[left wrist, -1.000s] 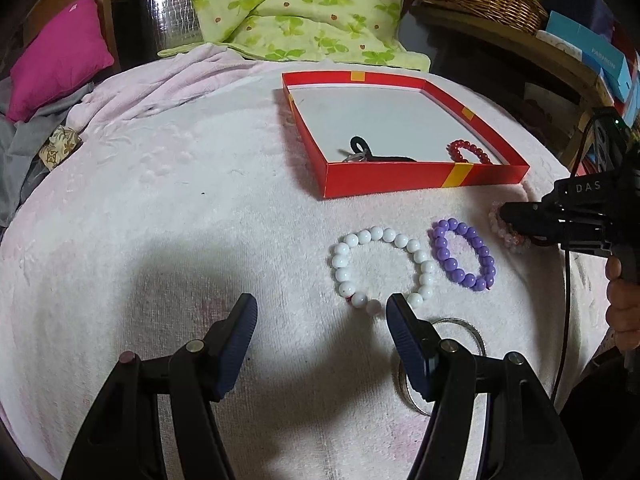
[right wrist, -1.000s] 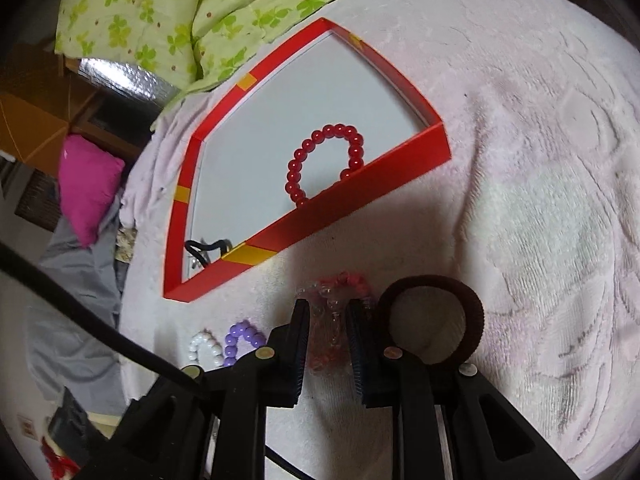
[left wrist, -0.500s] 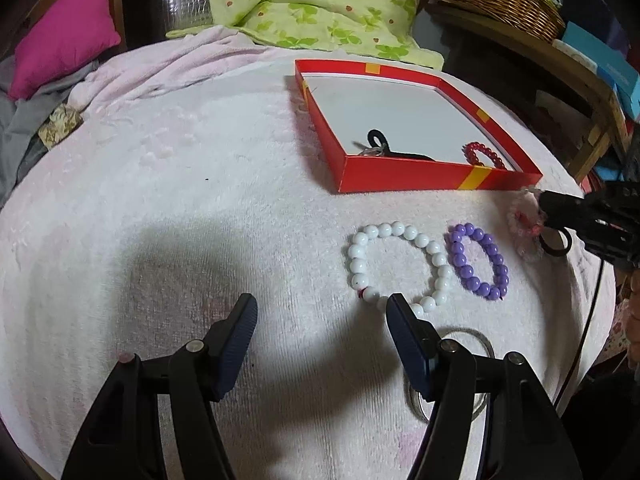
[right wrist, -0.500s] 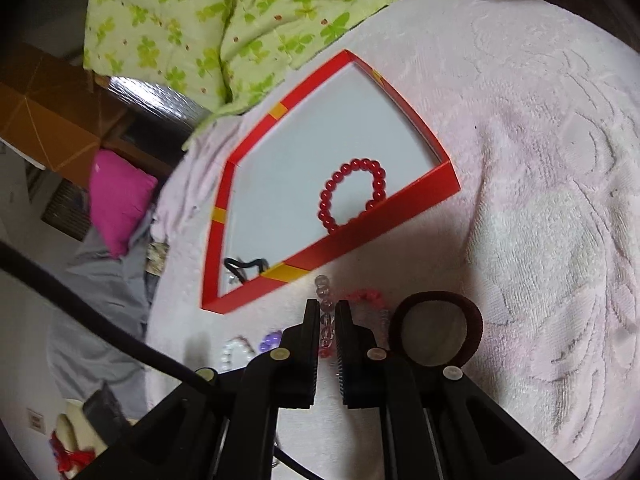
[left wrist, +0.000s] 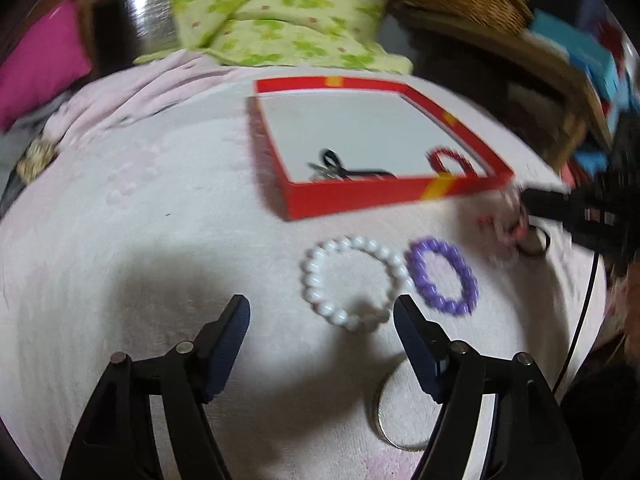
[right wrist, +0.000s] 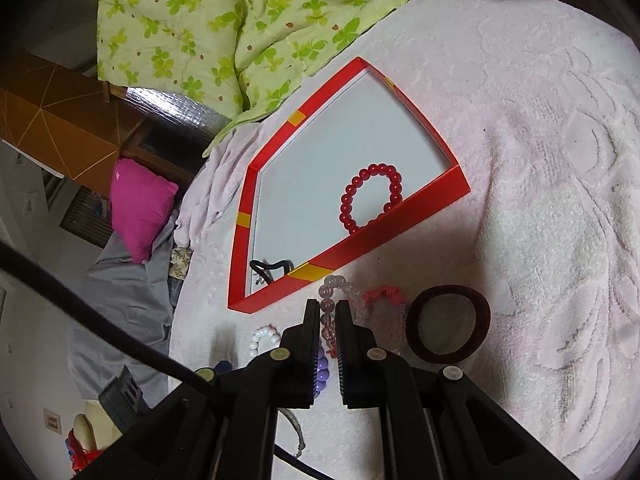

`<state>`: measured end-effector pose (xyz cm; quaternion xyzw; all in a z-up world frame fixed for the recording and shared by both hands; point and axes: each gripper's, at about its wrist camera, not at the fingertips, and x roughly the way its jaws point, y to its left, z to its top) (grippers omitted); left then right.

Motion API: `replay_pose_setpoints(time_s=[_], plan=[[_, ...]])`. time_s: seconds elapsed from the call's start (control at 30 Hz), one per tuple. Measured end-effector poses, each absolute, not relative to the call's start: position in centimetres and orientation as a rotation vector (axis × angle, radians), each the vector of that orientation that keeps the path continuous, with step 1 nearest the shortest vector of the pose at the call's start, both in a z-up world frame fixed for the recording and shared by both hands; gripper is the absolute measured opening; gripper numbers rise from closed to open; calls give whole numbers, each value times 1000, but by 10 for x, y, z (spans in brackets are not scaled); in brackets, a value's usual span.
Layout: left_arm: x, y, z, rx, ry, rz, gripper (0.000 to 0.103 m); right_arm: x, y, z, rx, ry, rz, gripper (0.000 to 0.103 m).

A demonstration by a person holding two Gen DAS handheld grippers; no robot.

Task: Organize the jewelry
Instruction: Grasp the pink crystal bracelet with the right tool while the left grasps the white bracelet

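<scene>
My right tongs (right wrist: pixel 328 320) are clamped on the clear pink bead bracelet (right wrist: pixel 340 292), pinching a stretch of its loop just in front of the red box (right wrist: pixel 404 224). The loop runs away from the tips toward the box's near wall, then curves right toward the dark brown hair tie (right wrist: pixel 448 324), which lies flat beside it on the pale pink towel (right wrist: pixel 540 200). Inside the box, a red bead bracelet (right wrist: pixel 372 196) lies against the near wall and a black clip (right wrist: pixel 270 268) sits in the corner. My left tongs (left wrist: pixel 322 320) are opening with nothing between them, above the towel. The white bead bracelet (left wrist: pixel 352 280) and purple bead bracelet (left wrist: pixel 442 276) lie side by side, touching, just ahead.
</scene>
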<state>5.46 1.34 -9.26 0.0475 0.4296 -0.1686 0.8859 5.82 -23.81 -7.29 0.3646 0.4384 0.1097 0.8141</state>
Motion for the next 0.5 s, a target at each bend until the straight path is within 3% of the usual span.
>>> replay_pose_setpoints(time_s=[0.5], plan=[[76, -8, -103, 165, 911, -400, 78, 64, -235, -75, 775, 949, 258, 9]])
